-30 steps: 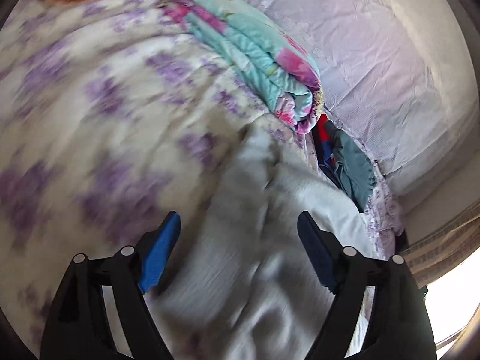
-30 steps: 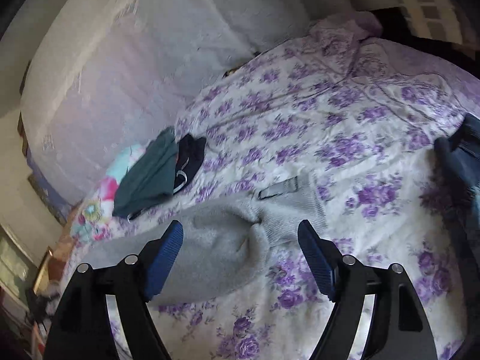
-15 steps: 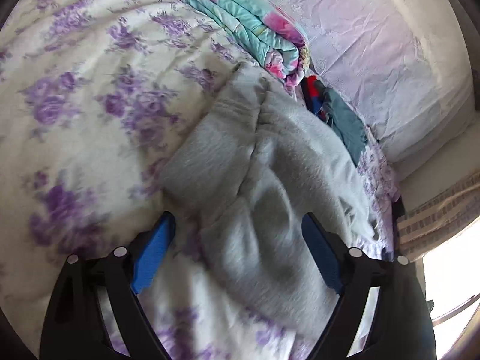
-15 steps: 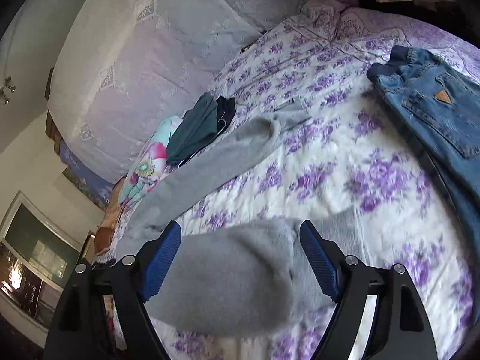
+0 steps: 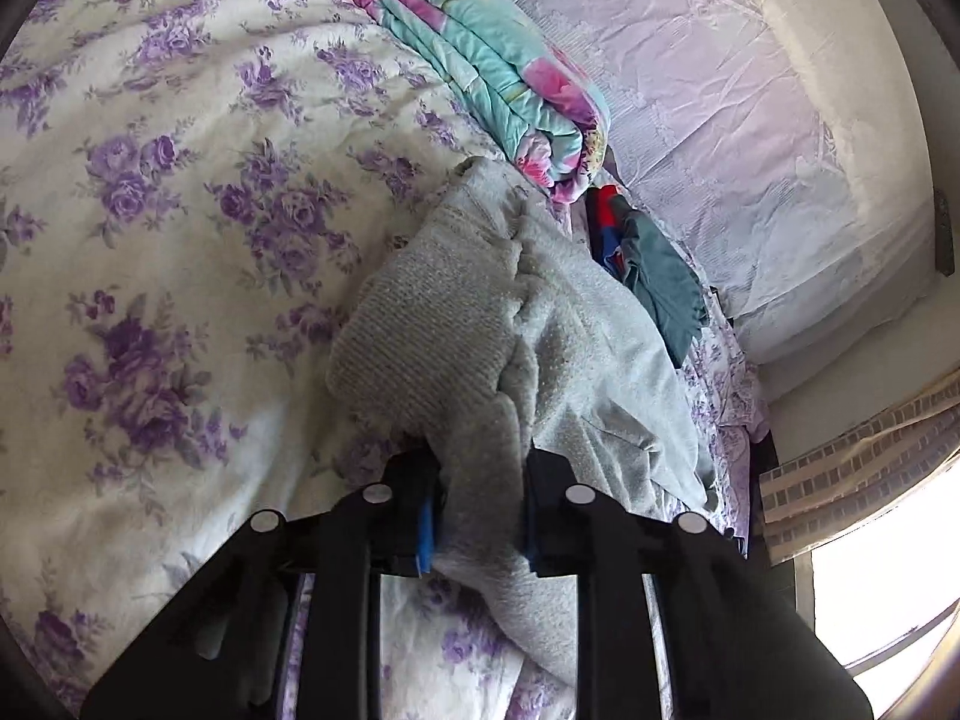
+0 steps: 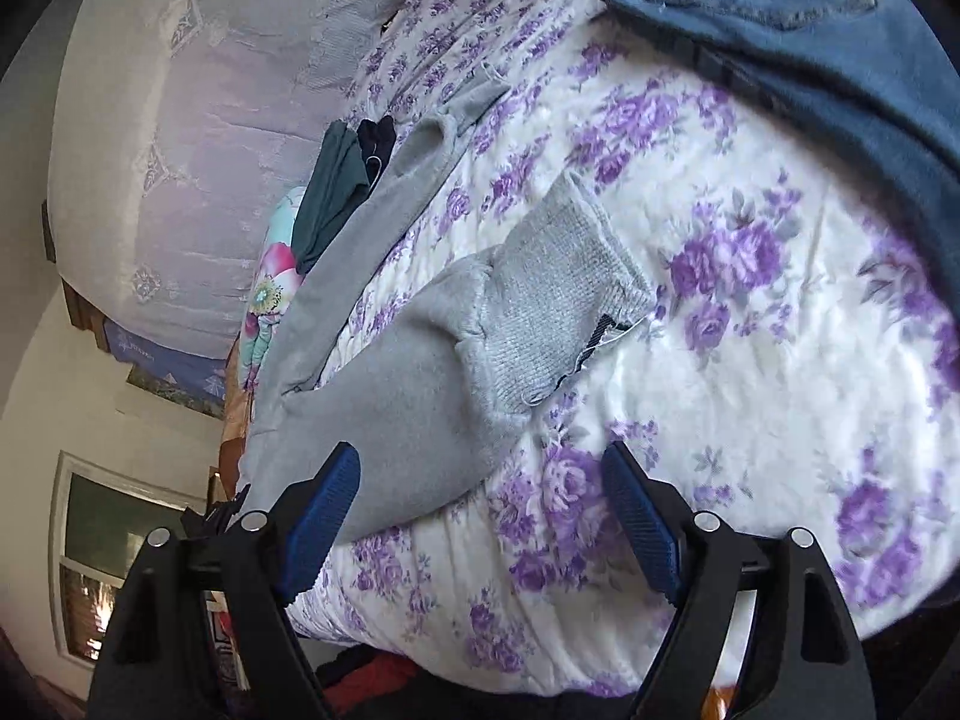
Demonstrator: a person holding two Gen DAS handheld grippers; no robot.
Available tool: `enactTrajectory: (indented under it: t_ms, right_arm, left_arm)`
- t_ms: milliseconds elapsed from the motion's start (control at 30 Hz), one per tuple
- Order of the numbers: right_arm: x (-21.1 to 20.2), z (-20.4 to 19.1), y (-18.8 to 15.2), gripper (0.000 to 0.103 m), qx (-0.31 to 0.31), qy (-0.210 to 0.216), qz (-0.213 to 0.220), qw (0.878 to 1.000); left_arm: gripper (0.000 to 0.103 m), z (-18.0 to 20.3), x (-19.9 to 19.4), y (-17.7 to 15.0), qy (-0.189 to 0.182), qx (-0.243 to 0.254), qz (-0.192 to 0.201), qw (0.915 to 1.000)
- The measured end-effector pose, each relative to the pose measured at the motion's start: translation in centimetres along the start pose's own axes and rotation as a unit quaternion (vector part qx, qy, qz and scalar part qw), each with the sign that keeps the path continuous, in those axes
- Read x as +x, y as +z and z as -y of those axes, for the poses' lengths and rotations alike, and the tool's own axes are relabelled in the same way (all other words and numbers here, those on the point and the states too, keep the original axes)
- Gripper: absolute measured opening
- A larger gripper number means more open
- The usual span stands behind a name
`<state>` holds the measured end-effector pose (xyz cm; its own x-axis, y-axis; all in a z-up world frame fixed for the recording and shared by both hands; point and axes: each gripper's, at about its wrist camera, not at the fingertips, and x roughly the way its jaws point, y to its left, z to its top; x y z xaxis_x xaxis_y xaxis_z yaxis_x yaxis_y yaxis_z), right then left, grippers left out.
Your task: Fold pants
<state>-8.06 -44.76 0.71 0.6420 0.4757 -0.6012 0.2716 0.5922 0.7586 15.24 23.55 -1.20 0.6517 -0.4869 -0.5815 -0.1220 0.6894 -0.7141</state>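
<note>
Closing on a bunched fold of the grey pants point(image 5: 480, 348), the left gripper point(image 5: 477, 516) starts things, right gripper point(image 6: 480, 516) spread empty above one leg, pants sprawled unfolded across the bed point(image 6: 750, 396)

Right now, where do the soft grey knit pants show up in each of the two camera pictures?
Left wrist view: the soft grey knit pants run from the centre down into the left gripper, whose fingers are closing on a bunched fold.
Right wrist view: the pants lie centre-left; one leg's edge sits between the open right gripper fingers.
Shared landmark: the folded turquoise-and-pink floral quilt, beside the pants in both.
</note>
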Motion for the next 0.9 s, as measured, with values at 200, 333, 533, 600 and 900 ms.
enactTrajectory:
  t_ms: [200,333,533,600,900]
  right_arm:
    - [3.6,-1.3,1.5,0.021,-0.032,0.030,0.027,0.999]
    - [3.1,-2.5,3.3,0.015,-0.068,0.023,0.058,0.996]
    - [0.2,-1.6,4.2,0.017,-0.111,-0.024,0.051,0.992]
    - [1.5,0.5,3.6,0.020,-0.087,-0.052,0.019,0.995]
    - [-6.1,-3.9,2.8,0.053,-0.155,-0.125,0.201,0.959]
  left_arm:
    - [0.020,1.2,-0.7,0.4,0.013,0.010,0.001,0.9999]
    - [0.020,1.4,-2.0,-0.2,0.006,0.004,0.001,1.0000]
    - [0.023,1.0,-2.3,-3.7,0.031,0.027,-0.023,0.9989]
    - [0.034,0.2,-1.6,-4.6,0.072,0.038,-0.026,0.9963]
    - [0.058,0.3,-9.4,-3.5,0.107,0.050,0.094,0.9886]
